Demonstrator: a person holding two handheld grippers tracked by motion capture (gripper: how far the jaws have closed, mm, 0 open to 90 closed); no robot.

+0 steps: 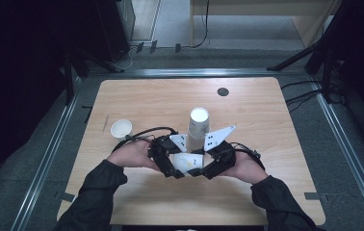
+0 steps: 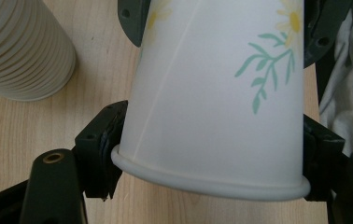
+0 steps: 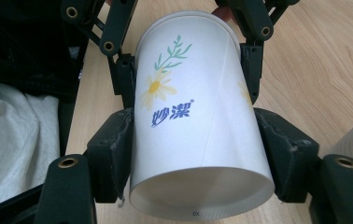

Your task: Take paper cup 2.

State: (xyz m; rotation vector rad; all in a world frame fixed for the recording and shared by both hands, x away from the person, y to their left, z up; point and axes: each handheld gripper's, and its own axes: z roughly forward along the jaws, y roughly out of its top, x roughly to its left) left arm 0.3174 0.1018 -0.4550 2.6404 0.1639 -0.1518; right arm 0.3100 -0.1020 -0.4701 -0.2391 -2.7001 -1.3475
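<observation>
Roughly, left to right:
Small cup (image 1: 121, 128): upright on the table's left, well apart from both hands.
Left gripper (image 1: 169, 166): jaws partly closed, pads pressed on the rim end of the daisy cup (image 1: 188, 161).
Daisy cup: lying on its side at the near middle, held between the two grippers.
Cup stack (image 1: 198, 127): upside down, just beyond the daisy cup.
Right gripper (image 1: 208, 168): jaws partly closed, clamped on the daisy cup's base end (image 3: 198, 140).

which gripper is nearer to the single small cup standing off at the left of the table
Left. The left gripper sits just right of and below the small cup; the right gripper is farther right, both clamped on the flowered cup.
</observation>
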